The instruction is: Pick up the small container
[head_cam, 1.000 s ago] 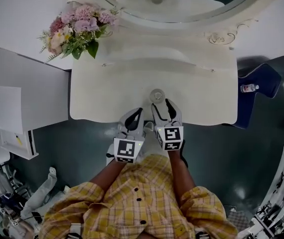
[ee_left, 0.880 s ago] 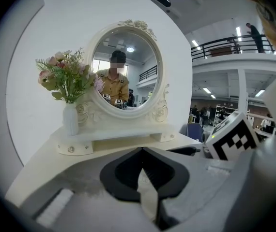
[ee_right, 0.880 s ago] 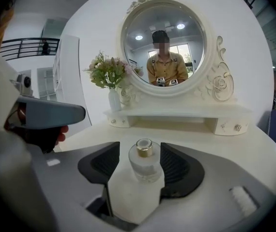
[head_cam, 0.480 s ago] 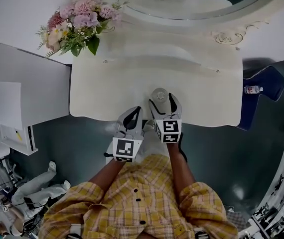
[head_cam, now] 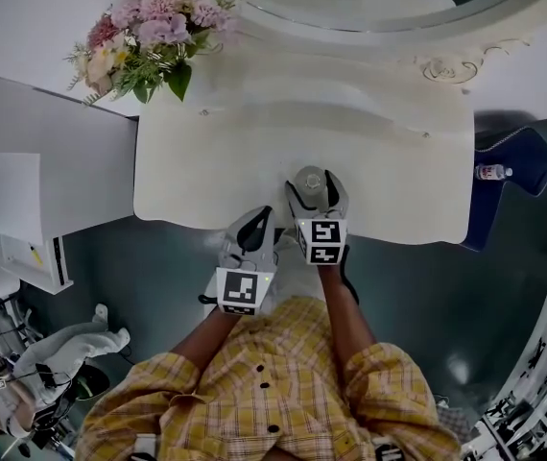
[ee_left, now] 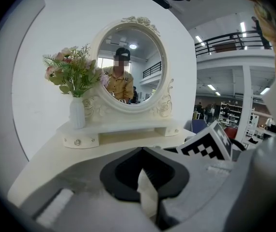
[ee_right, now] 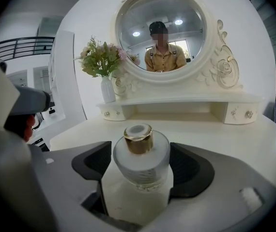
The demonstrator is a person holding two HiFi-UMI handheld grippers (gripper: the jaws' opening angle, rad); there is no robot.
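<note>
The cream-white vanity table with a scalloped front edge (head_cam: 206,171) fills the upper half of the head view, and the oval mirror in a carved white frame (ee_right: 160,30) stands at 12 o'clock on it. The pink and lilac bouquet in a white ribbed vase (ee_left: 77,112) sits at 10 o'clock on the tabletop, well apart from my work. My left gripper (head_cam: 257,224) hangs off the table's front edge at 6 o'clock. Its jaws are drawn together, with only a thin pale sliver showing between the dark pads, and it holds nothing. My right gripper (head_cam: 314,188) reaches over the front edge just beside it, with jaws apart. The small frosted-glass container with a gold collar and pale stopper (ee_right: 141,161) stands upright on the tabletop between them, near the front edge. A gap shows at the 9 o'clock pad. At the 3 o'clock pad I cannot tell whether the pad touches the glass. I judge the container to be rigid, fairly heavy for its size, breakable and smooth, so it could slip or tip under an uneven squeeze. I would take hold on the rounded body below the collar, at its widest band. I would not grip the stopper, which may lift off. I would close gently and evenly before lifting straight up.
</note>
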